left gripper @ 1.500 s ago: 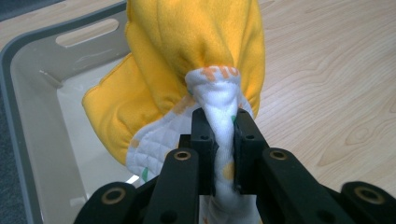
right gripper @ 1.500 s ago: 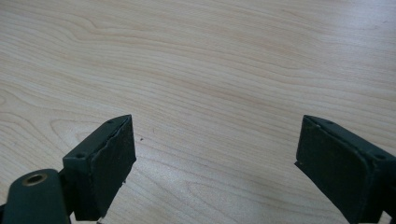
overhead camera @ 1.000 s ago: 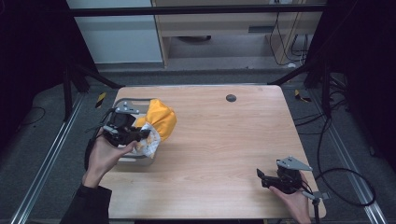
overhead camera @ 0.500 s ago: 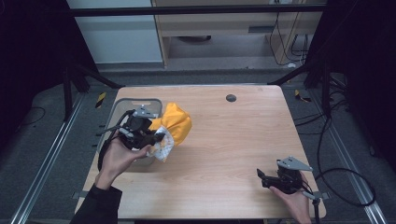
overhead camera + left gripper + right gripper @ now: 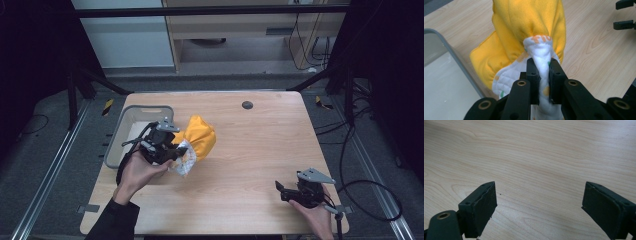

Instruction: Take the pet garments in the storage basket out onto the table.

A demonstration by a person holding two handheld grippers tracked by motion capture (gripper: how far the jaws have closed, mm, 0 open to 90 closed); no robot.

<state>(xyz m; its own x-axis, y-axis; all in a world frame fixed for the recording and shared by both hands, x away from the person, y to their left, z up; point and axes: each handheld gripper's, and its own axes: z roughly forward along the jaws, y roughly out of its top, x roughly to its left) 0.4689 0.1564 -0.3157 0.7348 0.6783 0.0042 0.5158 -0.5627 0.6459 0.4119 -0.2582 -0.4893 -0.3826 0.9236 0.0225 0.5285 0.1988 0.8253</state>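
Worktop (image 5: 260, 150): light wood grain, rectangular, with a small dark round disc (image 5: 247, 105) set near its far edge. It sits on a grey carpeted floor (image 5: 45, 165). Aluminium rails (image 5: 47, 185) run along the floor on both sides of the worktop. Yellow-black hazard tape markers (image 5: 107, 106) lie on the floor at the far-left and far-right corners. Black cables (image 5: 367, 187) loop on the floor to the right. Pale cabinet (image 5: 122, 35) and wooden shelf unit (image 5: 235, 27) stand behind.
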